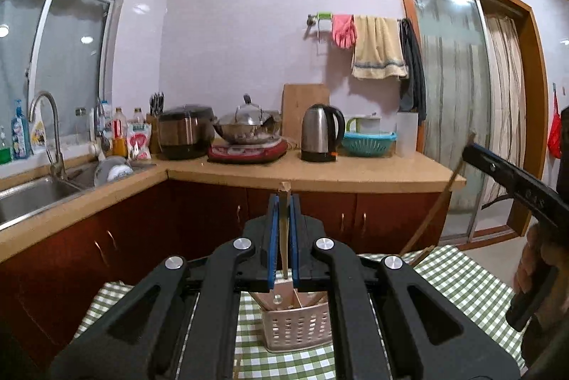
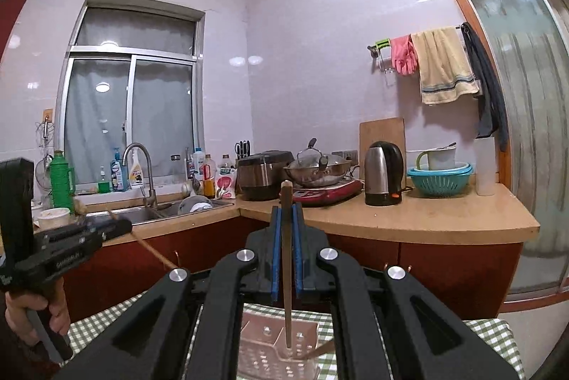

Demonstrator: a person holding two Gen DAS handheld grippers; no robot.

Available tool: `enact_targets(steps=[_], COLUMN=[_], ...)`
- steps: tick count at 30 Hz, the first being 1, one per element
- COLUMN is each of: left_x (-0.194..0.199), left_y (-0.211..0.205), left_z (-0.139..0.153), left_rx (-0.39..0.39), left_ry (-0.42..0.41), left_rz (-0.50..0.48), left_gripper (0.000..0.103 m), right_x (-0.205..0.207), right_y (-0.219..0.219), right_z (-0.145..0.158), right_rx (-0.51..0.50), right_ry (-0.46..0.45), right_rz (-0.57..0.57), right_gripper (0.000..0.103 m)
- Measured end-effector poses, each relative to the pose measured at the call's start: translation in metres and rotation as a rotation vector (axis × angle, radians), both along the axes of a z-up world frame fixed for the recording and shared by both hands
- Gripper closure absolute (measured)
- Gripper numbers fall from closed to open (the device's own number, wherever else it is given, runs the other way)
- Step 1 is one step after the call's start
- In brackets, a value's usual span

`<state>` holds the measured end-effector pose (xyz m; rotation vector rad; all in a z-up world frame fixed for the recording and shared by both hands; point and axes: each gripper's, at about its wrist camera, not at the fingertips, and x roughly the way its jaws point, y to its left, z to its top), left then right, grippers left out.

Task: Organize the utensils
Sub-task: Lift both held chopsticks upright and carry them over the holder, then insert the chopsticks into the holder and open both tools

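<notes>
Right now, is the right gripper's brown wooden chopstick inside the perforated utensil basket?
Yes: the chopstick tip sits inside the basket.

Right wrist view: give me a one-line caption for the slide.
Right claw shut on a wooden chopstick, its tip lowered into the perforated utensil holder on the checkered tablecloth.

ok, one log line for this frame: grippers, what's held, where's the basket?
left gripper: shut on wooden chopstick | right gripper: shut on dark wooden chopstick | perforated plastic utensil basket: below both, on green checked tablecloth
</notes>
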<state>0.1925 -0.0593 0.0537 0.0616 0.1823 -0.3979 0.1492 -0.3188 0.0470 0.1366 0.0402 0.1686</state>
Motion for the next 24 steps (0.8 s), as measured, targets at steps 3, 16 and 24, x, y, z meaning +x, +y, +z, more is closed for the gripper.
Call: enact_targets(steps=[3,16,24], left_x=[0.009,0.034,0.048], left_y=[-0.001,-0.005,-0.008], left_z=[-0.011,-0.051,-0.078], left_rx=[0.016,0.077,0.102], left_ry=[0.029,0.156,0.212], left_rz=[0.000,-0.025,-0.026], left_gripper=[0.097,0.097,0.094], right_x=[0.017,0.055,0.062], right_y=[-0.001,0.009,0.014], right_z=[-0.010,-0.073,-0.089], right_rx=[0.011,0.025,0.016], right_ry=[0.023,0.167,0.208], right_rz=[0.009,0.024,0.030], right_gripper=[0.096,0.096,0.096])
